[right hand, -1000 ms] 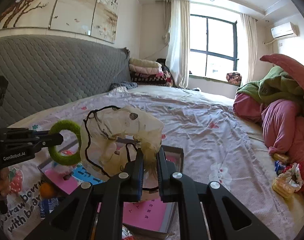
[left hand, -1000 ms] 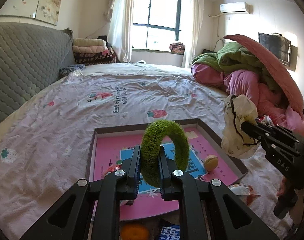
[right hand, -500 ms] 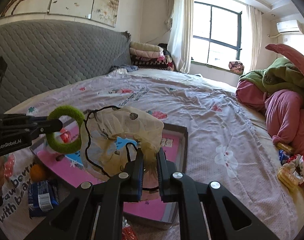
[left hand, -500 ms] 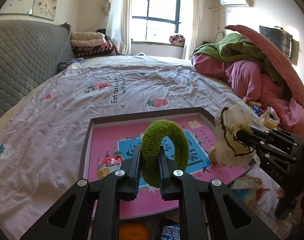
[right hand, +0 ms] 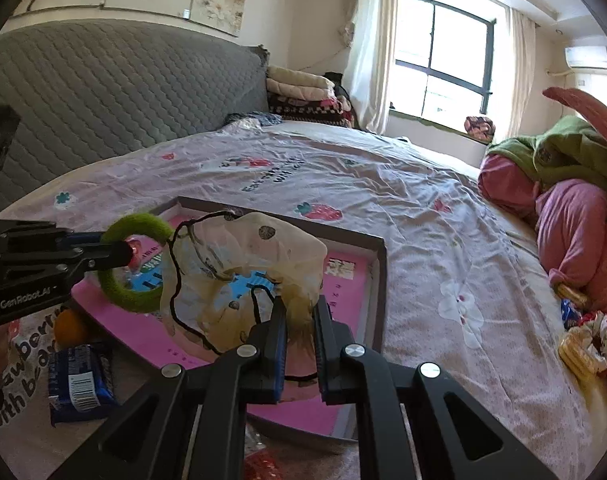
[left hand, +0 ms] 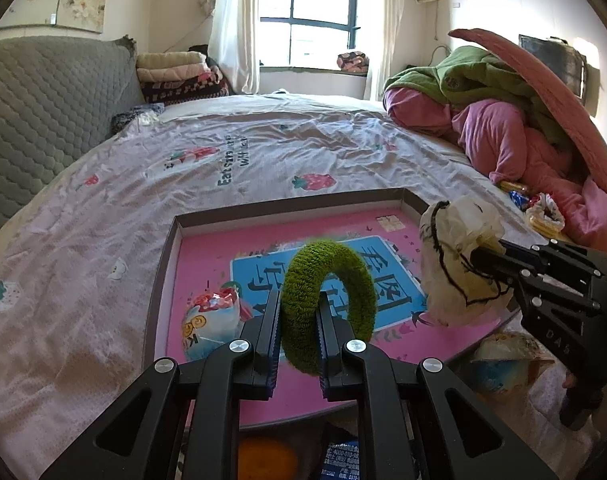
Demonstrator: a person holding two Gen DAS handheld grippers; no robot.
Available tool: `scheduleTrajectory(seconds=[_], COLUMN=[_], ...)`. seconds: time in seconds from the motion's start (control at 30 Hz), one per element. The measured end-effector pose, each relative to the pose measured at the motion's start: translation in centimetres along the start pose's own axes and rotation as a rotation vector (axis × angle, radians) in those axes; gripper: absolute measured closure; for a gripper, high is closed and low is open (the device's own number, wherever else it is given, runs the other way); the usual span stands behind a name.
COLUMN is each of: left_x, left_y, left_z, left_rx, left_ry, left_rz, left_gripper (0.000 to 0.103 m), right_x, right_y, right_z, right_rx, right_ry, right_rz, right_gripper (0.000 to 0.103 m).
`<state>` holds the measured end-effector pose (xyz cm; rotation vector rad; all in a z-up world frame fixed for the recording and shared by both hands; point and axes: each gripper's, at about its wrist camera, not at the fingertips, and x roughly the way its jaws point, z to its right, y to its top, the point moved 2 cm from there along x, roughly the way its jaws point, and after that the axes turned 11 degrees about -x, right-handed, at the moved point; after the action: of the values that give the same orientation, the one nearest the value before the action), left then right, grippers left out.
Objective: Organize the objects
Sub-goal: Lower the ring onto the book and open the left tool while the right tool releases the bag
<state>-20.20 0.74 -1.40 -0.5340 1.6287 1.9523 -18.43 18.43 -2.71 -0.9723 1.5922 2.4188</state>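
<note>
Left gripper point(left hand: 297, 312), lower centre of left wrist view, is seen clamped on green fuzzy ring point(left hand: 329, 300); ring held upright, edge-on between the jaws, arching up and to the right over the pink interior of the shallow box point(left hand: 183, 236). Right gripper point(right hand: 299, 316), lower centre of right wrist view, is clamped on a crumpled cream cloth bag point(right hand: 243, 264) w/ black drawstring; bag bulges up and left of the jaws, held above the box. In left view the right gripper and bag are seen at right-centre, over the box's right edge; in right view the left gripper and ring are seen at left-centre, over the box's left part. Box is laid on a pale strawberry-print bedsheet point(left hand: 103, 220), dark rim, pink floor w/ blue printed panel. Small snack packet point(left hand: 211, 320) is noted inside box, left of ring in left view. Outside box, near bottom-left of right view: orange fruit point(right hand: 69, 326) and blue wrapped pack point(right hand: 79, 384), just beside each other. Yellow-white wrapper point(right hand: 583, 344) is seen at right edge on sheet, near the pink/green bedding pile point(right hand: 563, 200). Grey quilted headboard point(right hand: 103, 112) fills upper left.
</note>
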Motion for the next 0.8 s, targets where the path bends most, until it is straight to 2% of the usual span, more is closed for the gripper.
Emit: scheduleTrajectory(seconds=[0.53,0.8], left_x=[1.1,1.3], left_y=[-0.6,-0.9], left_z=[-0.3,0.1], left_rx=[-0.005,0.009], left_ry=[-0.003,-0.015], left_rz=[-0.045,-0.065], left_gripper=[0.087,0.087], right_x=[1.2,1.1], right_y=[-1.6,-1.8], right_z=[1.4,1.3], right_rx=[0.083,0.070], right_ry=[0.023,0.025], right_rz=[-0.078,-0.092], right_gripper=[0.090,0.090])
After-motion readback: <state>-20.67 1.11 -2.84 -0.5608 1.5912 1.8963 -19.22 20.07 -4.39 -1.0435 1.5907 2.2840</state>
